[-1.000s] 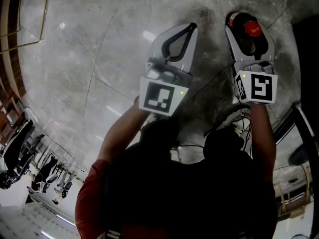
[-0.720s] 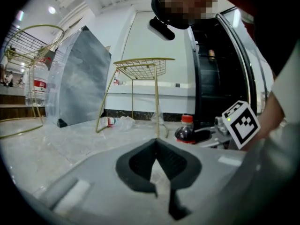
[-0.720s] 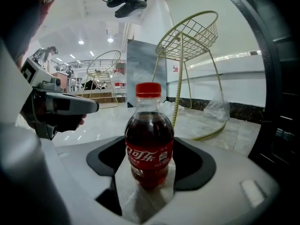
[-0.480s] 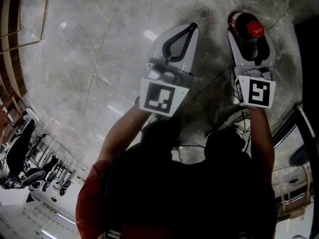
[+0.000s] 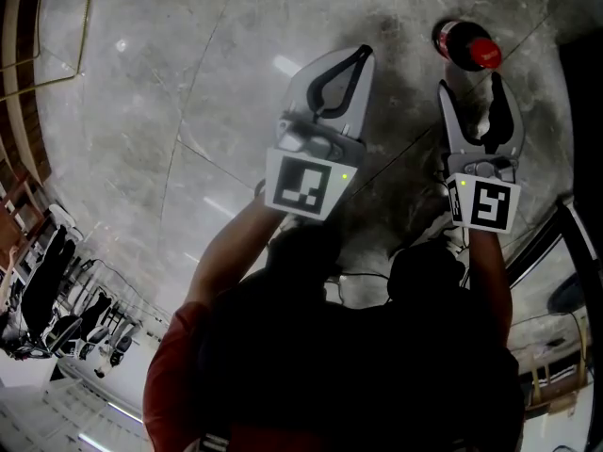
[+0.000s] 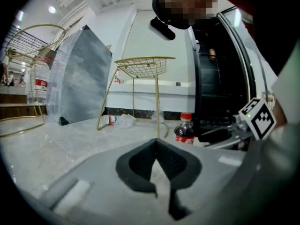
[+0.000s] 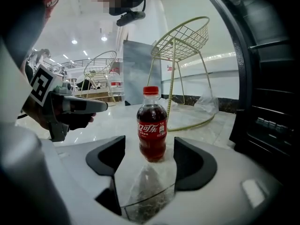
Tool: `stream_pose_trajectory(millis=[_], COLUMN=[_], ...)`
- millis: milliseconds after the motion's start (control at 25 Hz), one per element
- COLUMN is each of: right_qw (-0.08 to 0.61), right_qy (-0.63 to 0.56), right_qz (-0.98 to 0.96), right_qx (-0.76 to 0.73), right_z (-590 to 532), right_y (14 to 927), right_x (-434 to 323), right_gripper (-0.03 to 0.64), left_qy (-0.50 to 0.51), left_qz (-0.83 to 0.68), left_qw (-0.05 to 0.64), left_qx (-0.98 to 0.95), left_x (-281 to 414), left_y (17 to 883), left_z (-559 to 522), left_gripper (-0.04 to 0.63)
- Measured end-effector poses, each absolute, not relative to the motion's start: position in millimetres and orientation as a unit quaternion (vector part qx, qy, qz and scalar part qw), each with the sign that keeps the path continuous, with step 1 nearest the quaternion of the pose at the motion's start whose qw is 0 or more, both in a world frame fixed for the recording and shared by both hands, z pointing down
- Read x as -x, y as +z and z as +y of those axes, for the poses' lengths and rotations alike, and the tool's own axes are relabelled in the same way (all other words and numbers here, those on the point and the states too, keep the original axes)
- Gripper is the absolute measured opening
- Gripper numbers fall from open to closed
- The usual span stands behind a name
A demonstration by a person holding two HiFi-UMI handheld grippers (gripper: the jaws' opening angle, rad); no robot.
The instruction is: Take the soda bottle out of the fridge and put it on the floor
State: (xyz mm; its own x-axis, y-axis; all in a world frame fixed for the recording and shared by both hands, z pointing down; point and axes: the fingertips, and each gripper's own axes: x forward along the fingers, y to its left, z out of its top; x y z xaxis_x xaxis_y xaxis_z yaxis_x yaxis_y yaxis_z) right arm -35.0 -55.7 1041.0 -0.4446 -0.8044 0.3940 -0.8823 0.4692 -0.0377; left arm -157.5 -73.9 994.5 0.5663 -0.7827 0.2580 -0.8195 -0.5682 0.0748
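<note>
1. The grey marble floor (image 5: 141, 111) carries everything here. Its left stretch is bare under the person's arms.
2. The left tongs (image 5: 361, 55) hang low over the middle of the floor, jaws together with nothing between them. They look idle, probably because this bottle is a one-handed job.
3. The right tongs (image 5: 469, 88) sit further towards the floor's right edge. Their jaws stand wide apart, and the pads clear the bottle on both sides. It stands just past their tips, so they carry nothing.
4. The dark plastic soda bottle with a red cap and red label (image 5: 466, 47) stands upright on the floor, on its own base. It is near the right edge, close to the fridge. By that, the setting-down looks done, and the wide jaws should let the tongs draw straight back without tipping it.
5. The black fridge (image 6: 215, 83) stands at the floor's right edge with its door open. That likely explains why the bottle is so near it.
6. Counts:
   - one soda bottle
   - two tongs
   - one fridge
   - two gold wire stands (image 6: 143, 67) behind, well apart from the bottle
   - one crushed clear plastic bottle (image 6: 117, 121), lying by a stand's foot
</note>
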Motion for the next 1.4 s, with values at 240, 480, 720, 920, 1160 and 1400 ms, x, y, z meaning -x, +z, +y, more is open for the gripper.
stream_pose_trajectory(millis=[240,480,720,920,1160,1400], right_qw=[0.166,0.17,0.168,0.169,0.174,0.177], right_qy=[0.133,0.133,0.13,0.126,0.122,0.124], right_qz=[-0.84,-0.844,-0.846,-0.847,-0.845,-0.847], right_qx=[-0.5,-0.491,-0.49,-0.487,-0.491,-0.485], right_z=[-44,-40,-38,-35,-35,-34], right_y=[1042,1043,1041,1038,1037,1038], right_x=[37,42,42,43,42,43], right_gripper=[0.308,0.308,0.238,0.136,0.023,0.002], left_qy=[0.101,0.103,0.106,0.103,0.102,0.1], left_qz=[-0.453,-0.448,-0.444,-0.445,-0.443,-0.442], left_qw=[0.094,0.094,0.093,0.095,0.093,0.091], left_qx=[-0.881,-0.883,-0.885,-0.884,-0.886,-0.887], left_x=[158,156,155,154,153,152], left_y=[995,998,999,997,996,995], left_z=[-72,-68,-65,-65,-63,-63], left_gripper=[-0.002,-0.002,-0.002,-0.002,-0.002,-0.002])
